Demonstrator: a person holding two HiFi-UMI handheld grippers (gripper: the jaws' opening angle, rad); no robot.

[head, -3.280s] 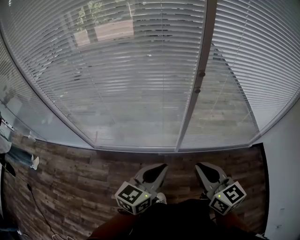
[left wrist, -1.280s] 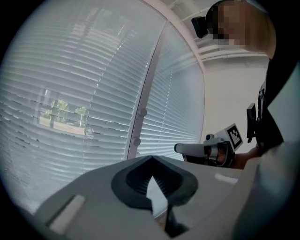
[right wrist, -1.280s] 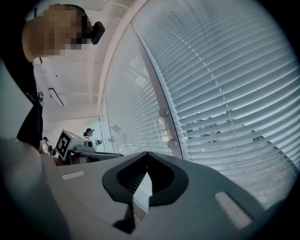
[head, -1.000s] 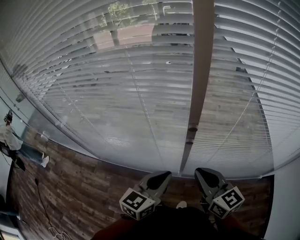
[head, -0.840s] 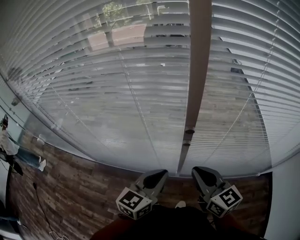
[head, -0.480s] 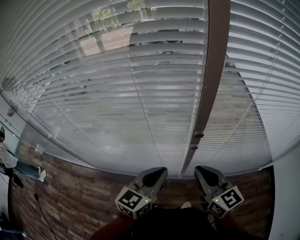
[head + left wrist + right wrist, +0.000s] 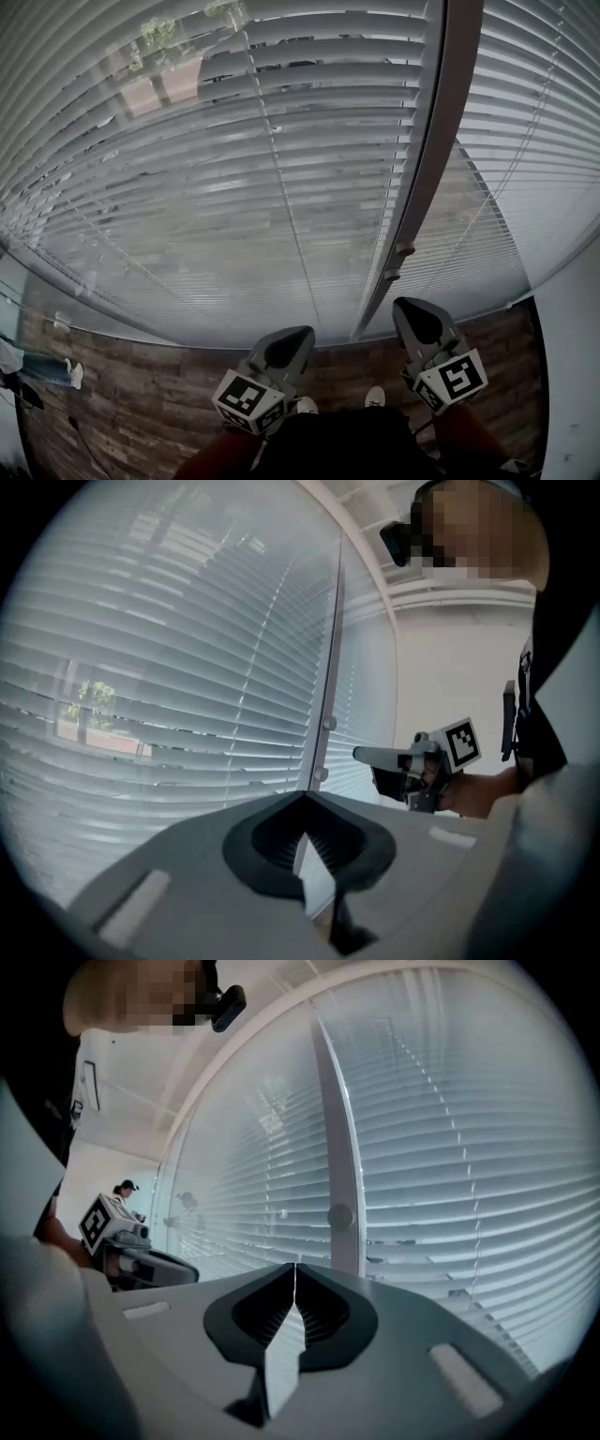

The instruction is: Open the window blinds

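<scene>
Grey slatted blinds (image 7: 234, 169) hang down over two window panes, their slats tilted so trees and a building show through. A vertical frame post (image 7: 431, 159) divides the panes and carries two small knobs (image 7: 404, 248). A thin cord (image 7: 281, 197) runs down the left blind. My left gripper (image 7: 296, 332) and right gripper (image 7: 410, 306) are held low in front of the blinds, both shut and empty, touching nothing. In the left gripper view the shut jaws (image 7: 305, 795) point at the post (image 7: 328, 686). The right gripper view shows its shut jaws (image 7: 295, 1266) just below a knob (image 7: 339, 1216).
Wood-plank floor (image 7: 122, 394) runs along the foot of the window. A white wall (image 7: 572, 375) closes the right side. My shoes (image 7: 375, 397) stand close to the window base. Another person (image 7: 124, 1191) is far off to the left.
The head view has drawn closer to the blinds and swung left, so the frame post now sits further right. Both grippers stay low and shut. The slats look the same.
</scene>
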